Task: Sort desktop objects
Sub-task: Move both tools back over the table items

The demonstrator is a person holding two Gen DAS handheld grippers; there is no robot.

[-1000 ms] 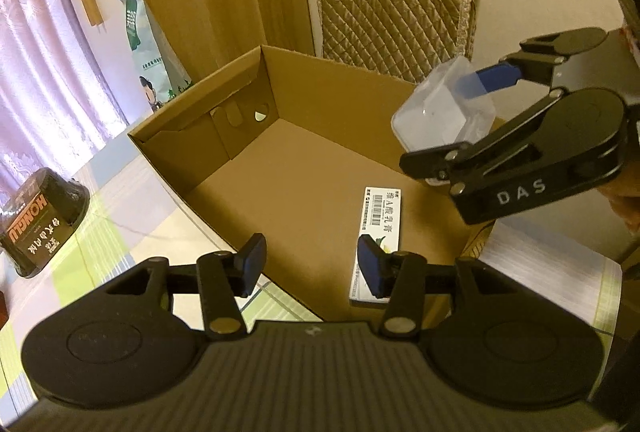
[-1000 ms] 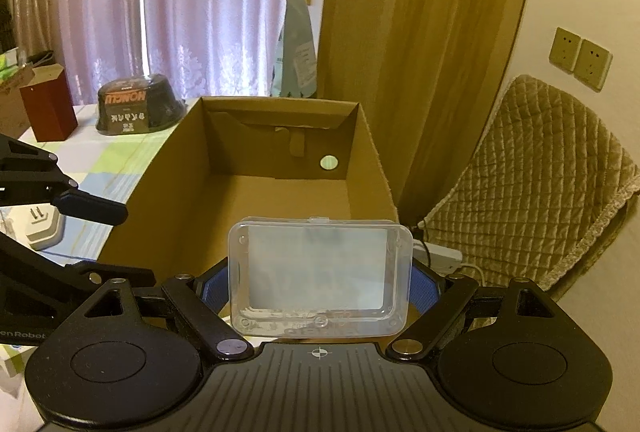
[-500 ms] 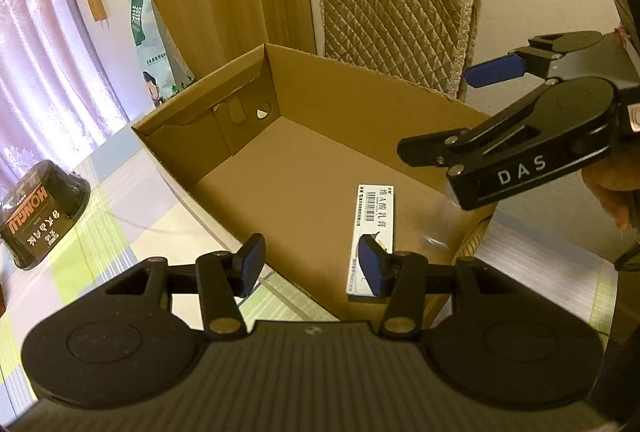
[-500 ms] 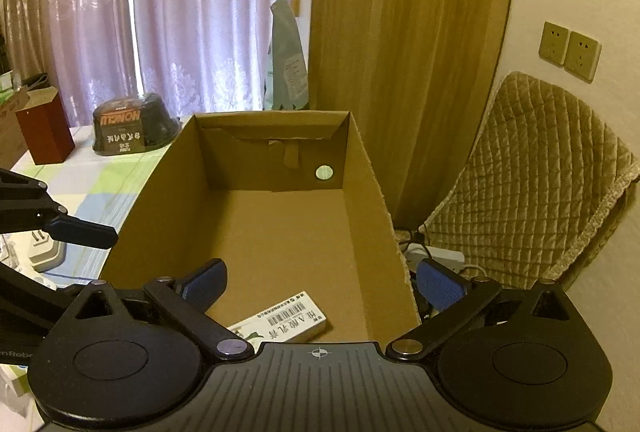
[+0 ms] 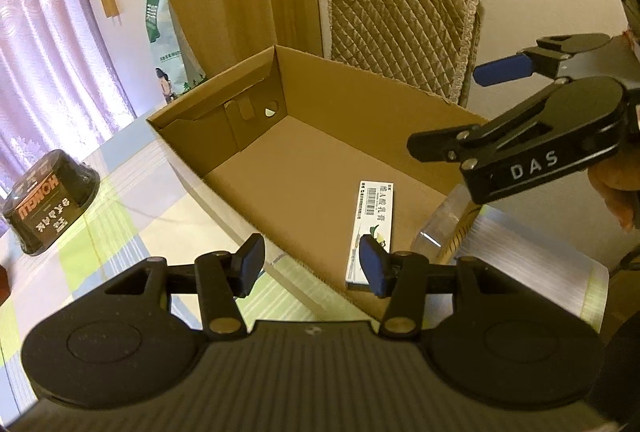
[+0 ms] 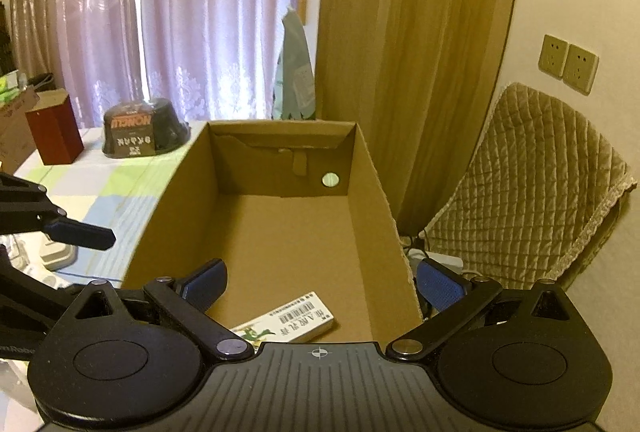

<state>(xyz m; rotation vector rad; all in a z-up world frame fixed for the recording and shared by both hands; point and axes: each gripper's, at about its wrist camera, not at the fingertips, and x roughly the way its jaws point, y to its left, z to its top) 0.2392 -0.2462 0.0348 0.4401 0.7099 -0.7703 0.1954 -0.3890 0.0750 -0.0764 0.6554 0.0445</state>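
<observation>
While both grippers hang over the near end of the cardboard box [image 6: 280, 232], neither has hold of anything: the right gripper [image 6: 320, 286] has its 2 blue pads [image 6: 438, 282] spread wide, wider than the box's right wall, and the left gripper [image 5: 310, 266] has its pads [image 5: 250, 264] well apart too, with only the box edge and table between them. A white carton [image 5: 372, 224] with a barcode and green print lies flat on the box floor near the front wall. In the left view a clear plastic case [image 5: 440, 228] shows low at the box's near right corner, partly hidden by the right gripper's arm; whether it rests on the floor or leans on the wall I cannot tell. The box sits on a table [image 5: 120, 216] with a pale green and blue check cloth. Farther along the table stand a black bowl [image 6: 142, 130] wrapped in film and a dark red box [image 6: 54, 128]. A quilted chair [image 6: 536, 184] stands beside the table near the wall.
</observation>
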